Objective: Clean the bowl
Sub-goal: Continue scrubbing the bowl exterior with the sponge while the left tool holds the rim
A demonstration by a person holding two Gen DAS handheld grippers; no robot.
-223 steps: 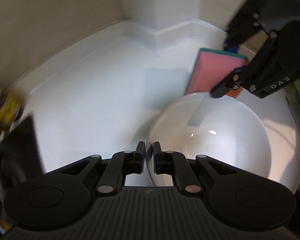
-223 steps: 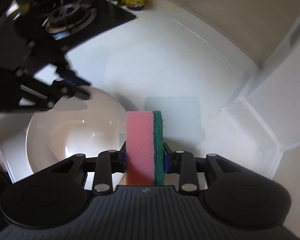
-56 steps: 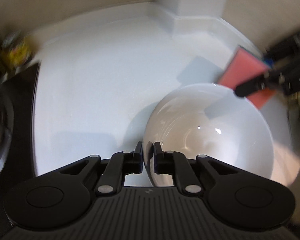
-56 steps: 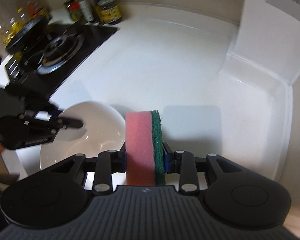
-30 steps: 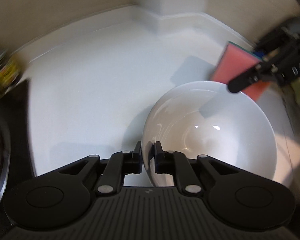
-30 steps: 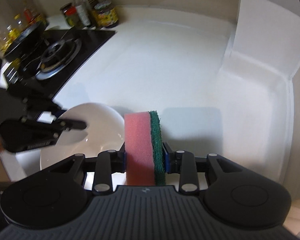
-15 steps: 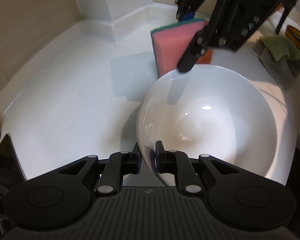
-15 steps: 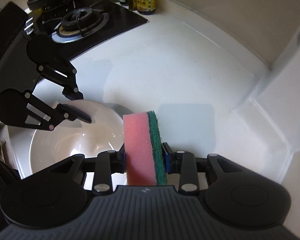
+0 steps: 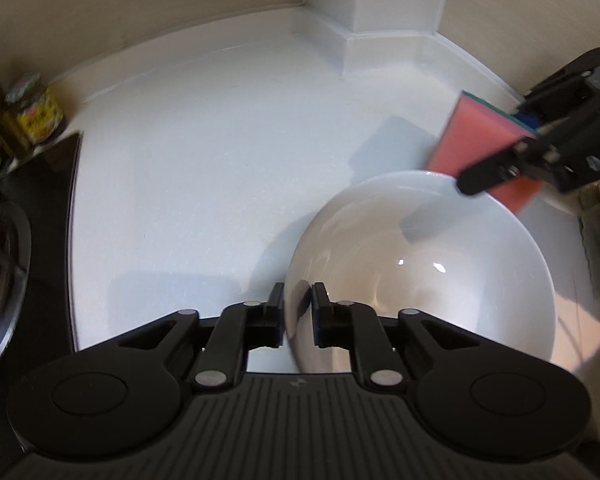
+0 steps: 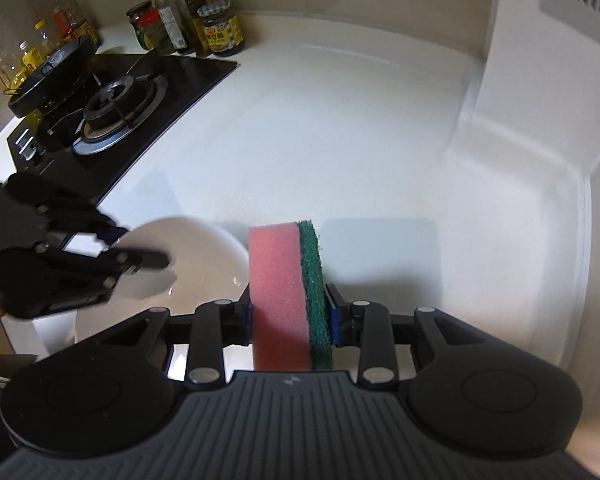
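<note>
The left gripper is pinching the near rim of the white bowl, one finger outside the wall and one inside. The right gripper is clamped on a sponge, which stands upright between its fingers with the pink foam on the left and the green scouring layer on the right.

Seen from the left wrist, the sponge hangs at the far right edge of the bowl, just above and behind the rim; whether it touches the rim cannot be told. The bowl's inside looks bare and glossy, with a few bright glints of light and the sponge's shadow on its far wall. From the right wrist, the bowl sits low at the left, beside the sponge, with the left gripper on its left rim.

The bowl is over a white countertop that runs back to a raised white ledge and a beige wall. To the left lies a black gas stove with a dark pan on its far burner. Behind the stove, against the wall, stand several jars and bottles with dark or yellowish contents.
</note>
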